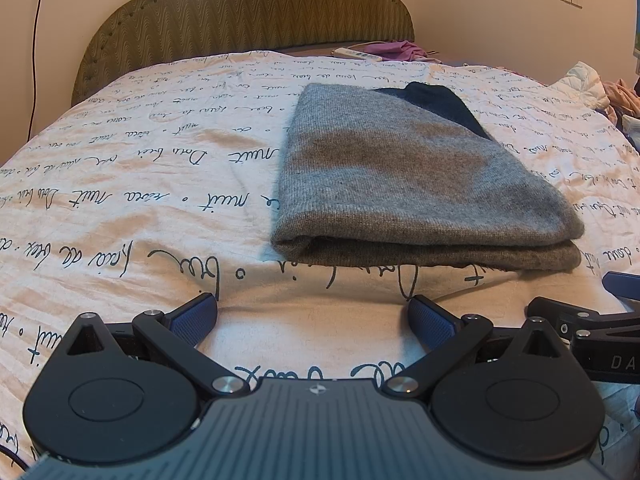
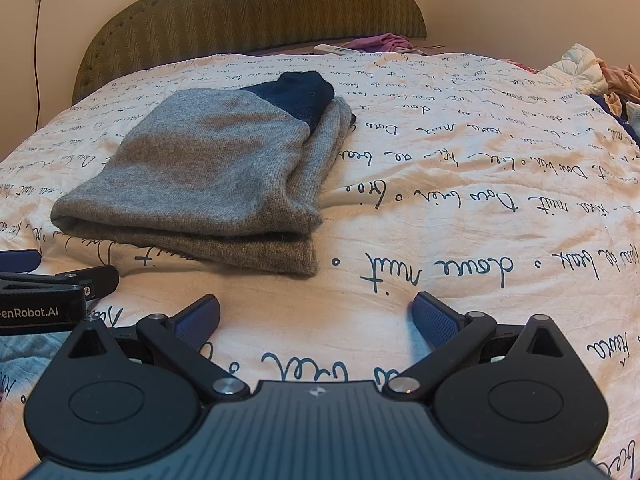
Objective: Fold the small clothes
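A: How do the jaws of the left gripper (image 1: pixel 313 318) stand?

B: They are spread wide and hold nothing; only the printed bed cover (image 1: pixel 132 184) shows between the blue pads (image 1: pixel 192 318). The right gripper (image 2: pixel 316 318) is the same, wide apart and empty, low over the cover.

A: Where is the garment?

B: The grey knitted garment (image 1: pixel 400 172) lies on the bed, just ahead of both grippers and touching neither one. In the left view it sits to the right of centre; in the right view it sits to the left.

A: How does it look?

B: It is folded flat into a thick stack, with a rounded fold edge facing the cameras and several layers visible there. At its far end a dark navy part (image 2: pixel 304 94) shows, lying over the grey.

A: And further out?

B: Behind the bed stands an olive padded headboard (image 1: pixel 248 12). Near it lie a purple cloth (image 2: pixel 380 42) and a white power strip (image 1: pixel 358 53). At the right edge there is a heap of other clothes (image 2: pixel 588 68).
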